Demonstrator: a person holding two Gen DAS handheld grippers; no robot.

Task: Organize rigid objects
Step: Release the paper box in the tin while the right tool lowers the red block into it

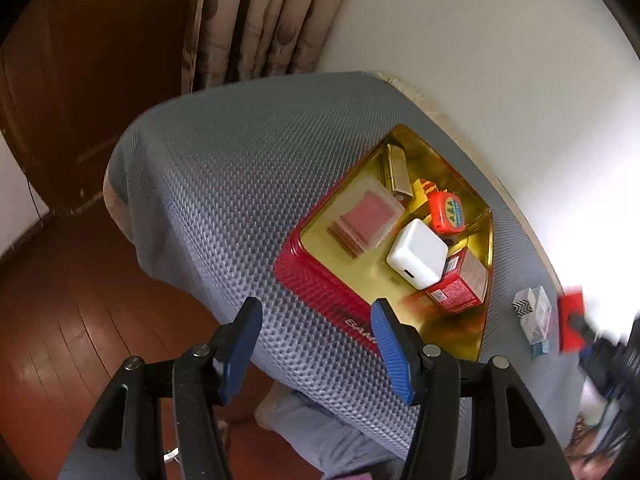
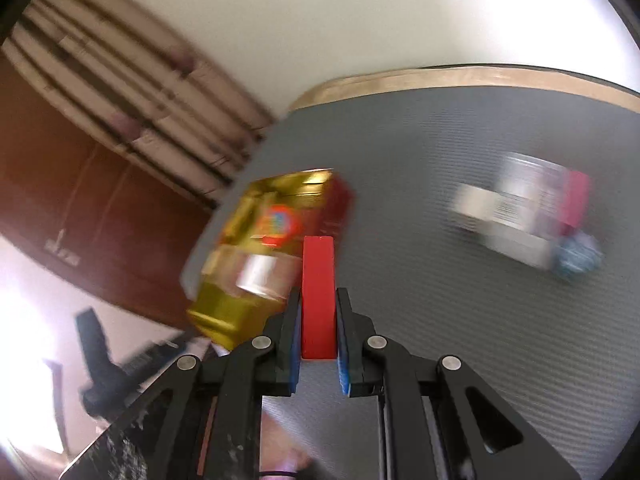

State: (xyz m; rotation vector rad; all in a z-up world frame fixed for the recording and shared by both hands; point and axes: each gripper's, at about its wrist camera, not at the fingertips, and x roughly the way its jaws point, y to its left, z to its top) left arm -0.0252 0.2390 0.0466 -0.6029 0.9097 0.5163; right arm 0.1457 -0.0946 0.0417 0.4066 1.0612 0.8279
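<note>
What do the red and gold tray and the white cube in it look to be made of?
Tray: probably tin-plated metal; its gold inside is glossy and mirrors the things in it, and its outside is red lacquer. White cube: likely smooth moulded plastic, with rounded corners, a soft sheen and a port slot.

Grey dimpled surface point(image 1: 248, 168); red tin point(image 1: 320, 284) with gold inside; white charger point(image 1: 416, 254); orange tape measure point(image 1: 446, 212); red block point(image 2: 318, 296).

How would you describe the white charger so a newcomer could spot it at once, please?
Find the red tin tray with a gold inside on the grey mat. The white charger lies in it, between a clear case and a red carton; it is the only plain white, rounded cube there.
</note>
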